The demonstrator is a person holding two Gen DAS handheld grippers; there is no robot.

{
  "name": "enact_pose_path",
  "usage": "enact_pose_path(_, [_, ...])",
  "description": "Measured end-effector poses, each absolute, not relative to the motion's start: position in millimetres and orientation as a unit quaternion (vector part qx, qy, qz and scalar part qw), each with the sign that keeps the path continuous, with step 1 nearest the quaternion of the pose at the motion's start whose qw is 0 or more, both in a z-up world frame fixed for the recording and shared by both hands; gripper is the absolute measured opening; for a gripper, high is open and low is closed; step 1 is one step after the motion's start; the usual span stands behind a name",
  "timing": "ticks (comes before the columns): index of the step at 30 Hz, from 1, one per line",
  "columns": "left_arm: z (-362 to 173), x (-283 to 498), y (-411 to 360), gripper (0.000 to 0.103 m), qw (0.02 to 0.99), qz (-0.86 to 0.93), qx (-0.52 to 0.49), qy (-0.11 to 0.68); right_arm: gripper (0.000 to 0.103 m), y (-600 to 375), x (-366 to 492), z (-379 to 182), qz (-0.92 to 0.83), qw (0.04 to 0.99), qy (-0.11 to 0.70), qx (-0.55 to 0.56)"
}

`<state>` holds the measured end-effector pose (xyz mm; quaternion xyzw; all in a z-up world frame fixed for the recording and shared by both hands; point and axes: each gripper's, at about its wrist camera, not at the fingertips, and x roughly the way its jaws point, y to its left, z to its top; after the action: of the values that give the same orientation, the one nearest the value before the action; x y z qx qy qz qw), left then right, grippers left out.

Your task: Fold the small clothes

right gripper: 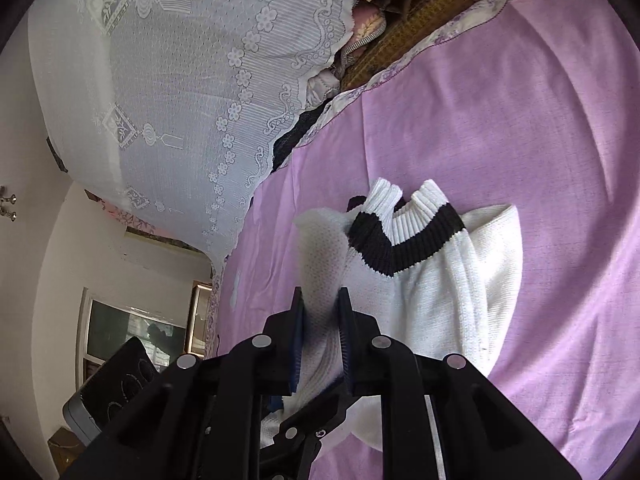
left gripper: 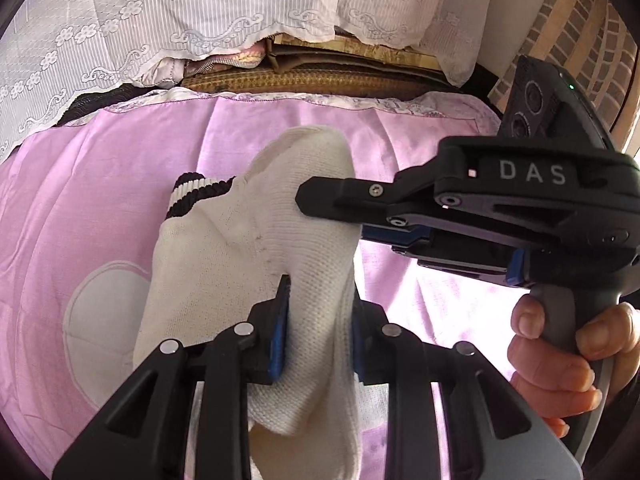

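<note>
A white knit sock [left gripper: 240, 248] with a black-striped cuff [left gripper: 196, 194] is held above a pink sheet [left gripper: 80, 200]. My left gripper [left gripper: 318, 304] is shut on the sock's lower part, its blue pads pressing the fabric. My right gripper [left gripper: 312, 200] comes in from the right and its fingers touch the sock's upper part. In the right wrist view the right gripper [right gripper: 322, 304] is shut on a fold of the sock [right gripper: 432, 292], with the striped cuff [right gripper: 400, 240] just ahead of the fingertips.
The pink sheet [right gripper: 520, 100] covers a bed. White lace fabric [left gripper: 160, 20] drapes over bedding behind it. A brick wall [left gripper: 600, 48] stands at the far right. A doorway and window [right gripper: 132, 332] lie to the left in the right wrist view.
</note>
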<state>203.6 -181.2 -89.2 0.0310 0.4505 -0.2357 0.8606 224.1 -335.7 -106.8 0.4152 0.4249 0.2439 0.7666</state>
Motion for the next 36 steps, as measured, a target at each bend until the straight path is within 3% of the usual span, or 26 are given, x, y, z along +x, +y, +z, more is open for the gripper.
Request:
enact_pose_path(5, [-114, 203, -205, 0.033, 0.853, -0.221, 0.047, 0.471, 0.015, -360, 226, -145, 0.220, 0.753, 0.442, 0.435])
enact_pose_path(7, [-121, 198, -209, 0.039, 0.848, -0.221, 0.048, 0.479, 0.015, -371, 225, -166, 0.205, 0.741, 0.446, 0.457])
enact_pose_path(9, [-120, 187, -212, 0.055, 0.847, -0.233, 0.055, 0.475, 0.015, -378, 222, -182, 0.196, 0.731, 0.448, 0.477])
enact_pose_path(14, [-106, 149, -199, 0.071, 0.850, -0.267, 0.069, 0.450, 0.015, -387, 218, -201, 0.203, 0.715, 0.442, 0.502])
enact_pose_path(18, [-102, 142, -160, 0.071, 0.851, -0.242, 0.053, 0.463, 0.026, -394, 211, -194, 0.184, 0.731, 0.438, 0.490])
enact_pose_path(27, [-100, 160, -108, 0.072, 0.862, -0.200, 0.010, 0.465, 0.035, -374, 140, -162, 0.225, 0.737, 0.437, 0.463])
enact_pose_path(31, [-105, 152, -114, 0.072, 0.847, -0.232, 0.022, 0.477, 0.060, -340, 120, -167, 0.241, 0.707, 0.450, 0.490])
enact_pose_path(36, [-134, 132, -128, 0.072, 0.815, -0.262, 0.045, 0.514, 0.062, -304, 126, -172, 0.239, 0.685, 0.475, 0.498])
